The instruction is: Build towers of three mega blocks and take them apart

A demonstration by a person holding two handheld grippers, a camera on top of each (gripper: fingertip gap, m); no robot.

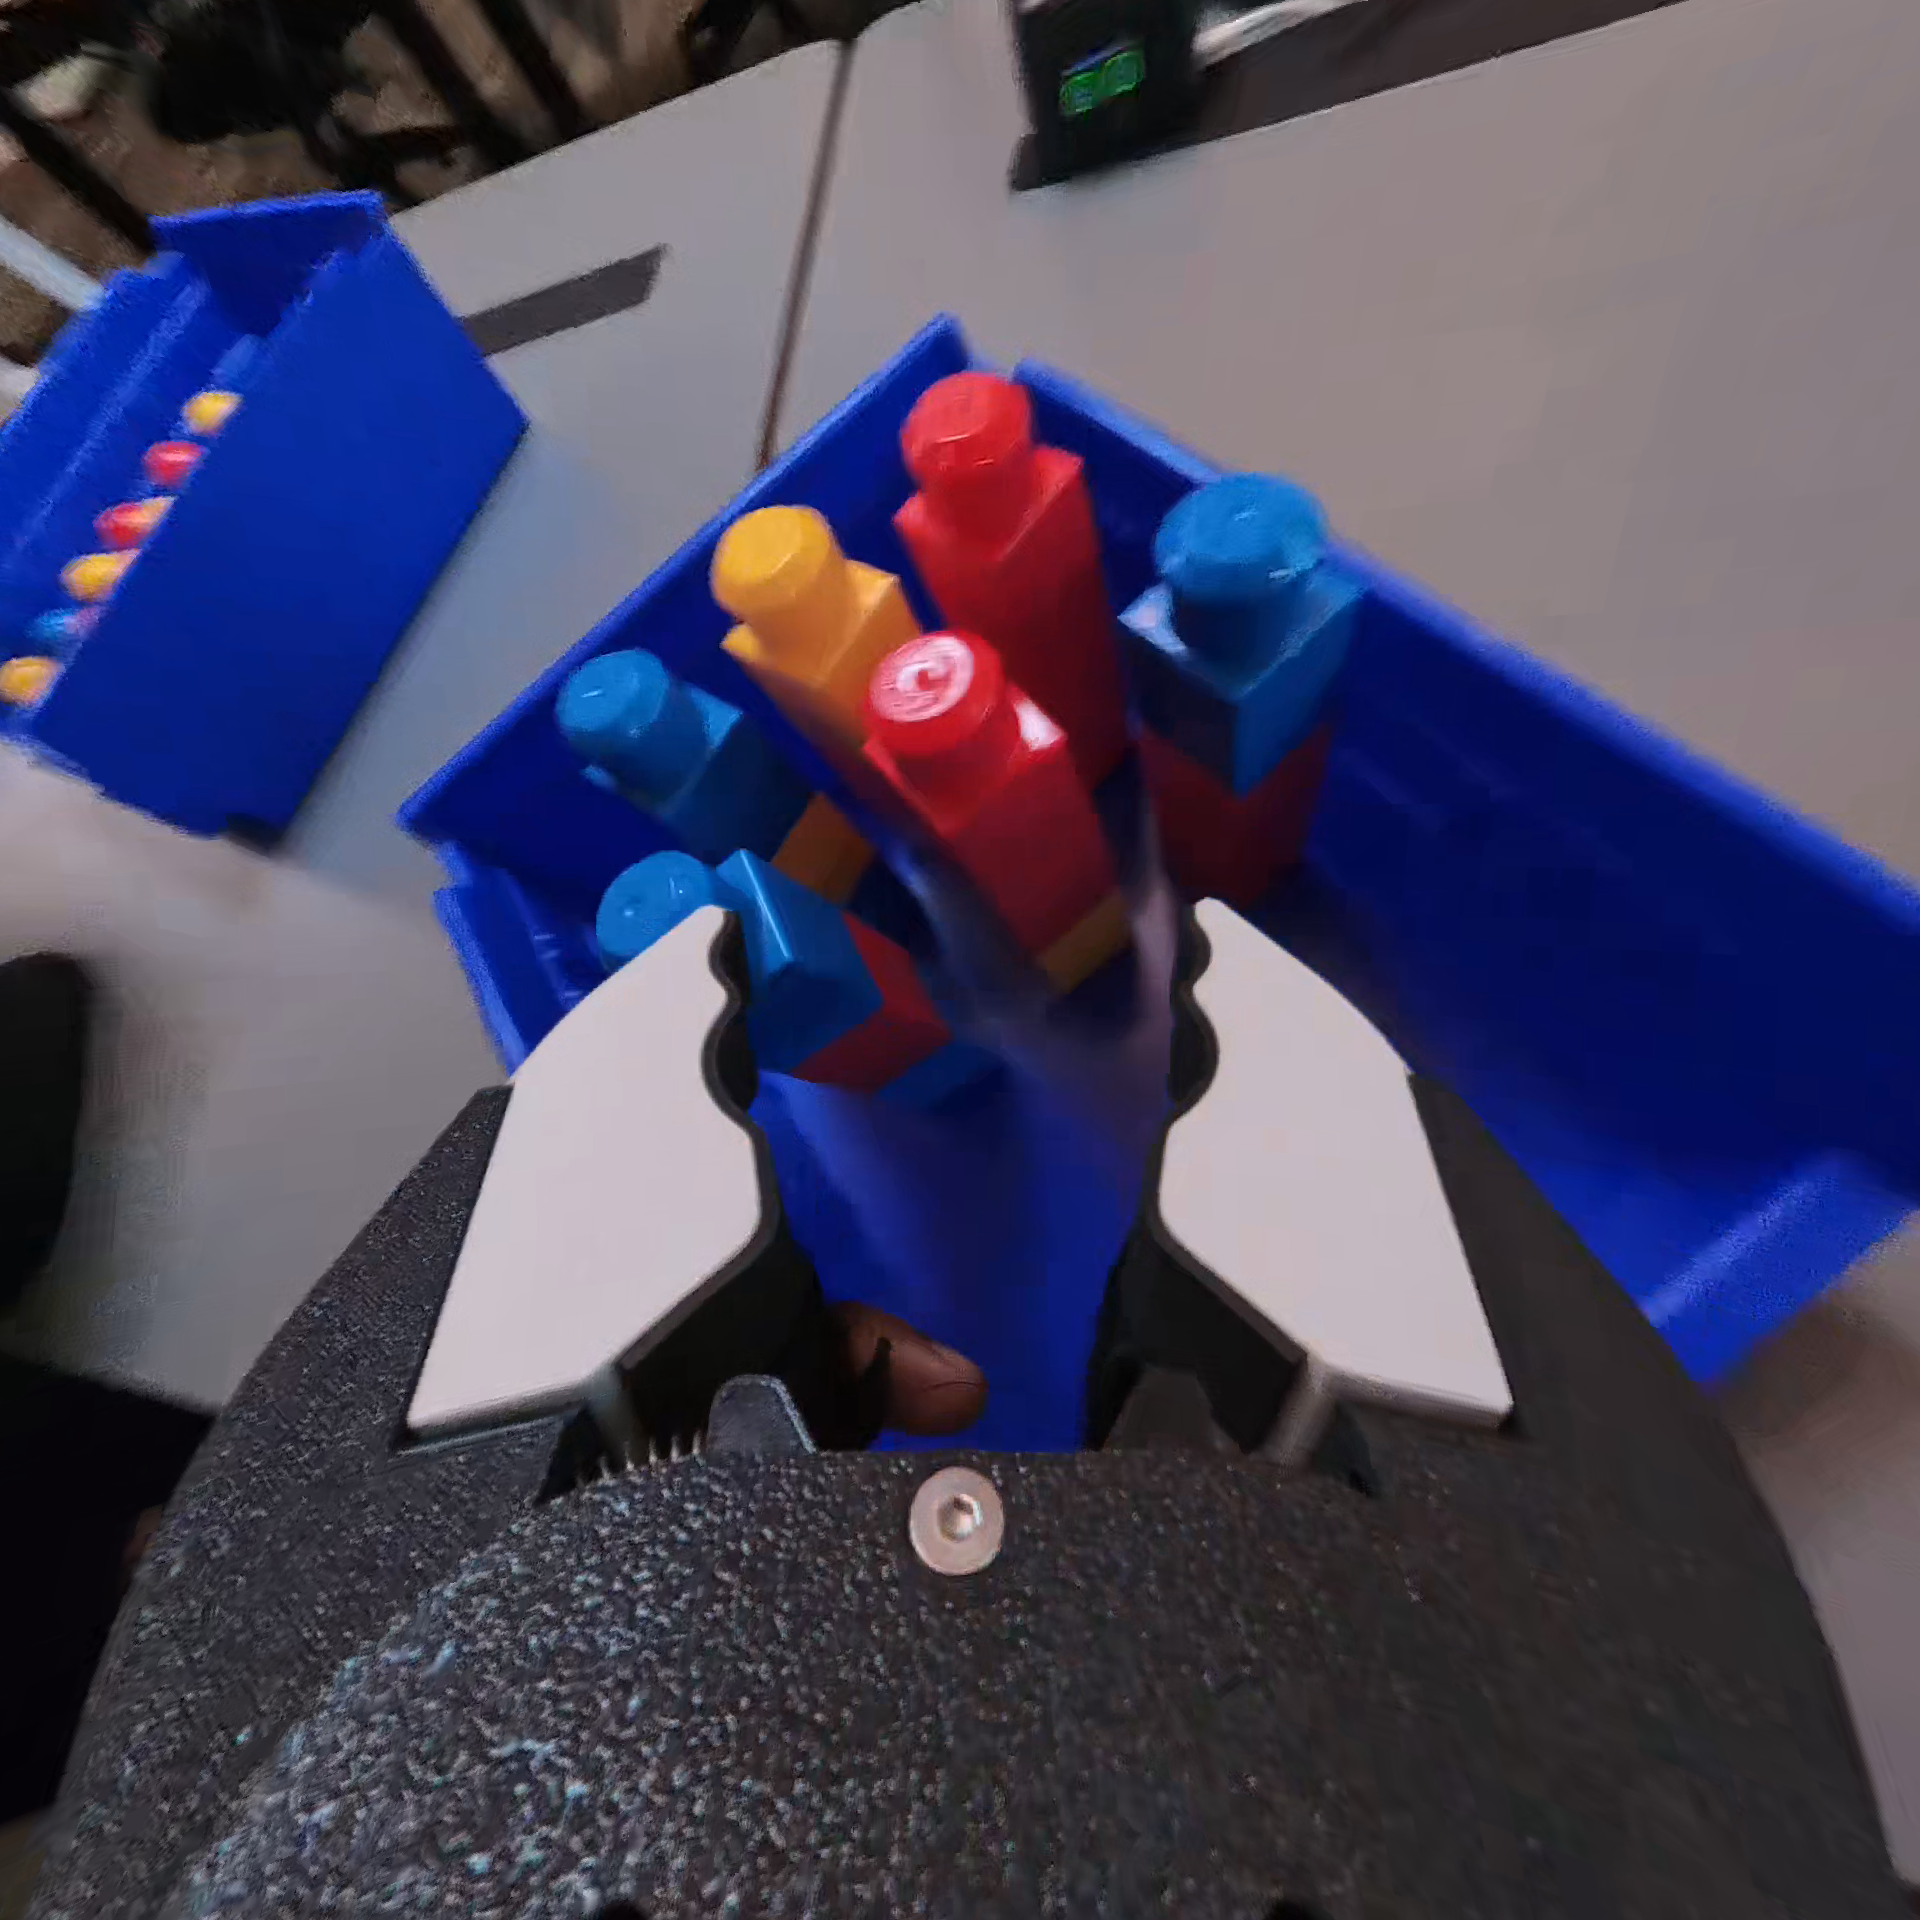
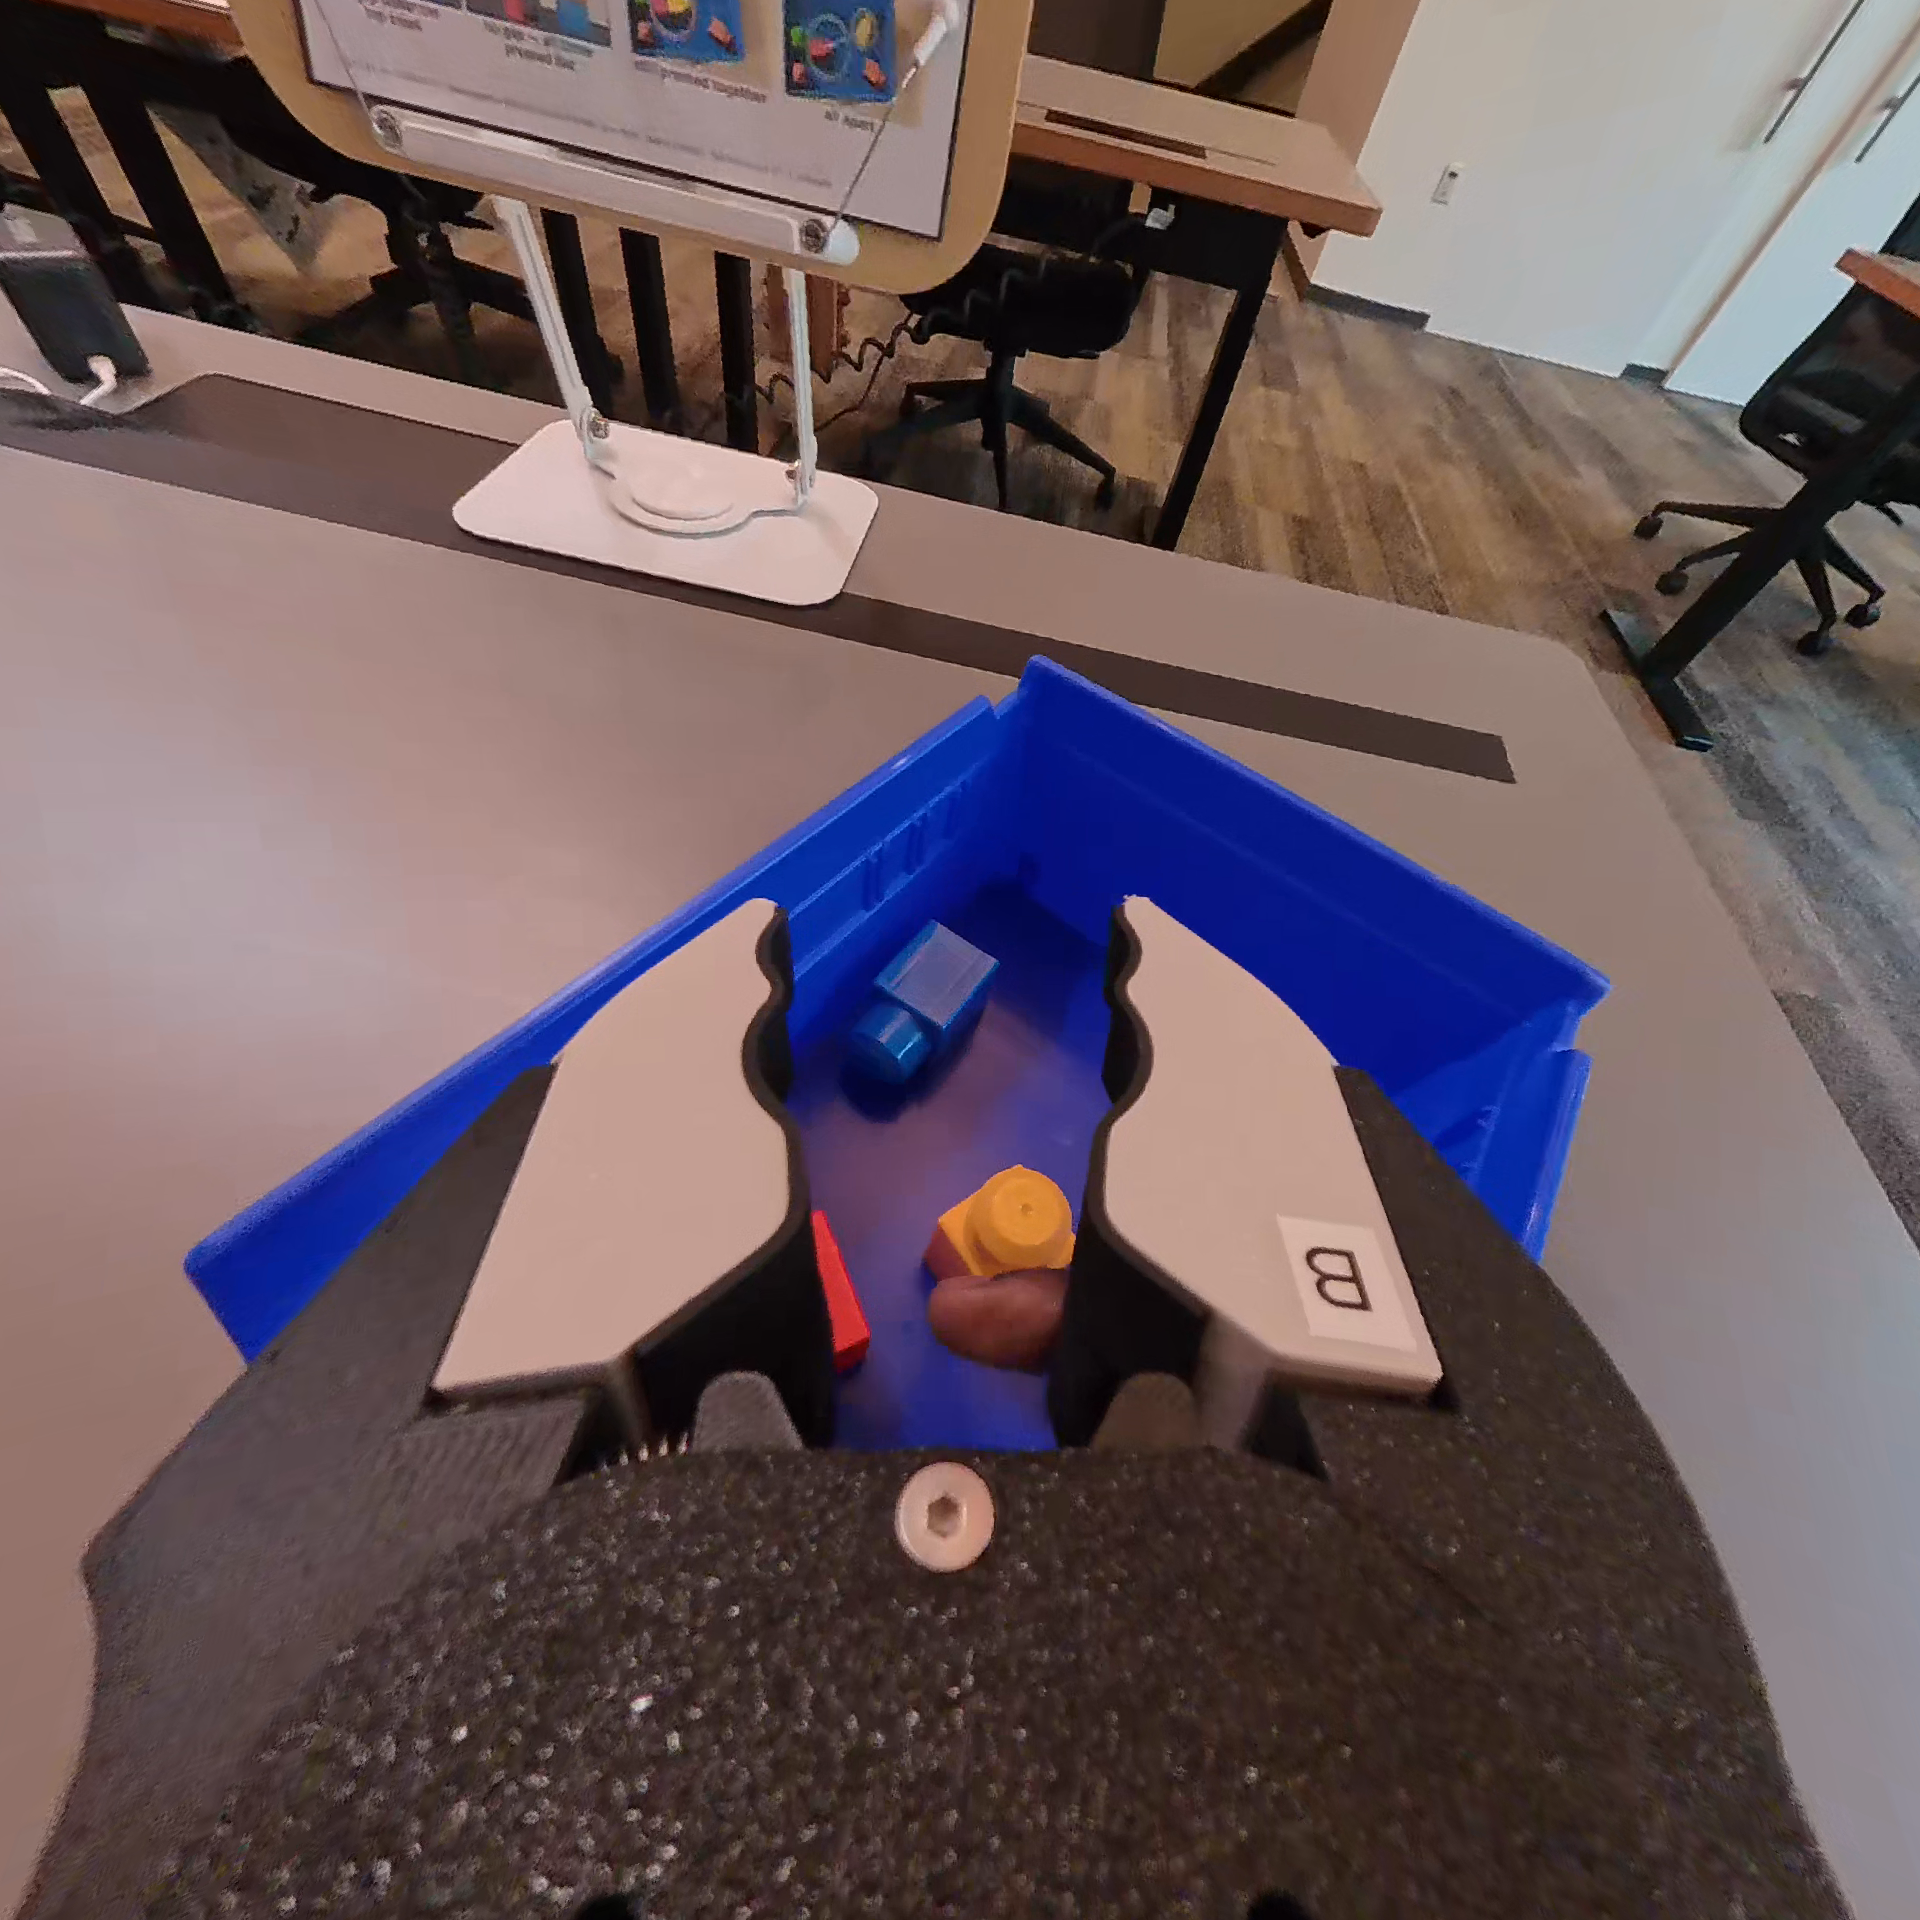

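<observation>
Six towers [image 1: 966, 727] of red, yellow and blue blocks stand packed in the far end of a blue bin [image 1: 1558, 831] under the left hand-held gripper [image 1: 951, 935], whose jaws are spread wide and grasp nothing; the nearest blue-topped tower [image 1: 769, 956] leans just beside its left fingertip, the picture too blurred to tell if they touch. A second blue bin [image 1: 270, 540] lies far left on the grey table [image 1: 1351, 312], with a row of red and yellow block tops showing above its wall. The right hand-held gripper [image 2: 945, 935] hangs released over another blue bin [image 2: 1299, 862] that holds loose blocks: a blue one [image 2: 920, 997] on its side near the far corner, a yellow one [image 2: 1008, 1226] nearer, stud up, and a red one [image 2: 842, 1299] half hidden by the left finger. Beyond that bin, a white stand [image 2: 675, 509] carries a board at the table's far edge.
</observation>
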